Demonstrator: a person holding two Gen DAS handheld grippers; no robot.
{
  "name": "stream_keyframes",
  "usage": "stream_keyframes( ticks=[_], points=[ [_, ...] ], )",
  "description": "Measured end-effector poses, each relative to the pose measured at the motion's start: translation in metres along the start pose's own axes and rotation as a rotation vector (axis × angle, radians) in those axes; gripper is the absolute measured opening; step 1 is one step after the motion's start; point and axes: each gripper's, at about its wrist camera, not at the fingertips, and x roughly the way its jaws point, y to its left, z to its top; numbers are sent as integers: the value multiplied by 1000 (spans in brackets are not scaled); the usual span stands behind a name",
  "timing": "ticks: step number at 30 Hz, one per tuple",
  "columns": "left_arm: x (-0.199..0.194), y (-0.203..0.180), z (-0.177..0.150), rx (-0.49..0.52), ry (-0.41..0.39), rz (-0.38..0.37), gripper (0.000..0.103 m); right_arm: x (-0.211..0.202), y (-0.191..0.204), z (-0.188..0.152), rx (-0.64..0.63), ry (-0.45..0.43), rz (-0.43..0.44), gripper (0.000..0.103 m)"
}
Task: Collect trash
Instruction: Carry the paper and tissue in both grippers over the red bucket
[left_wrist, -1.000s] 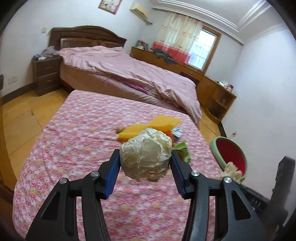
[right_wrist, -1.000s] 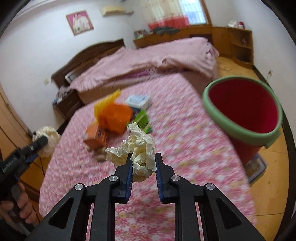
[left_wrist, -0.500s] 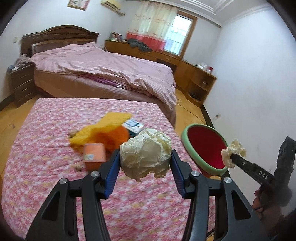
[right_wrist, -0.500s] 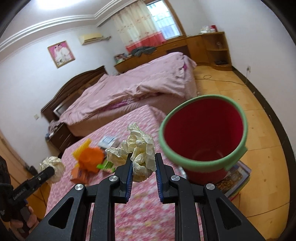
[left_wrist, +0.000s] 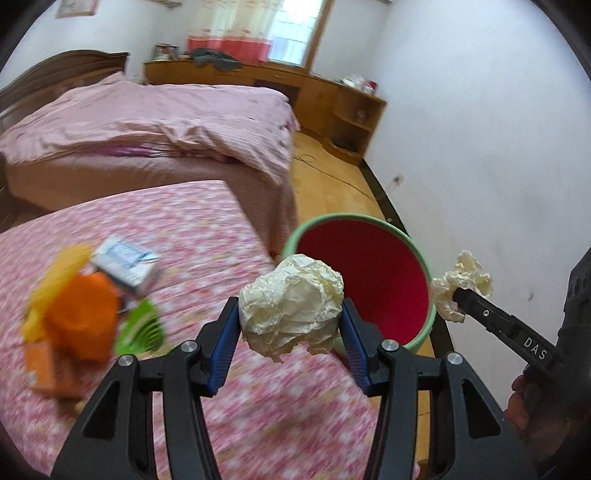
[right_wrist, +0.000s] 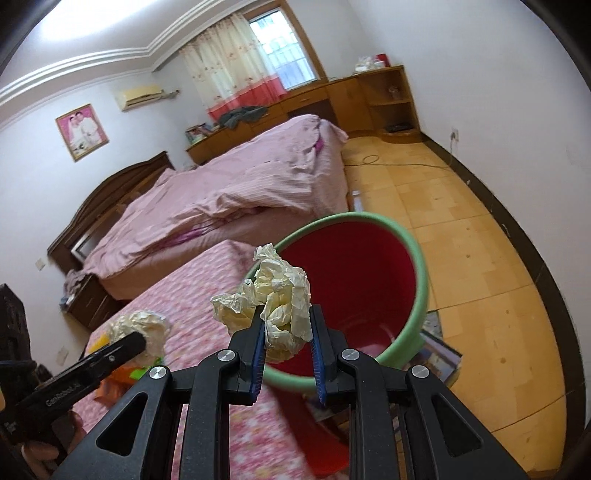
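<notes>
My left gripper (left_wrist: 290, 325) is shut on a big crumpled ball of cream paper (left_wrist: 291, 304), held above the edge of the flowered bed beside the red bin with a green rim (left_wrist: 373, 280). My right gripper (right_wrist: 286, 334) is shut on a smaller crumpled paper wad (right_wrist: 280, 306), hanging over the near rim of the same bin (right_wrist: 362, 291). Each gripper shows in the other's view: the right one with its wad (left_wrist: 461, 286) at the bin's right side, the left one with its ball (right_wrist: 142, 326) to the left.
More litter lies on the pink flowered bedspread (left_wrist: 177, 229): an orange and yellow bag (left_wrist: 79, 317), a small carton (left_wrist: 123, 264), a green wrapper (left_wrist: 142, 330). A second bed with a pink quilt (right_wrist: 236, 188) stands behind. Books (right_wrist: 436, 354) lie on the wooden floor by the bin.
Both grippers swung from over the bed toward the red bin, each still gripping its paper. The bin now fills the middle of both views and the bed litter has slid left.
</notes>
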Motion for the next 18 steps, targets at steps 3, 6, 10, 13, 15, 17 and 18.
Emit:
stream_keyframes(
  ticks=[3,6,10,13,15,17,18],
  points=[
    [23,-13,6,25,21,-9,53,9,-11,3,18,9,-10,22],
    [46,-26,11,42,41,-6,53,19,-20,6,37,21,-13,22],
    [66,-32,14,58,60,-24,54,27,-27,7,54,24,-18,23],
    [73,-39,14,92,61,-17,55,34,-32,10,59,27,-19,24],
    [78,-42,13,104,70,-18,58,37,-37,11,70,30,-19,28],
    [81,-43,13,114,69,-17,61,41,-39,12,87,35,-17,31],
    [83,-43,14,119,65,-10,63,42,-40,12,93,37,-13,31]
  ],
)
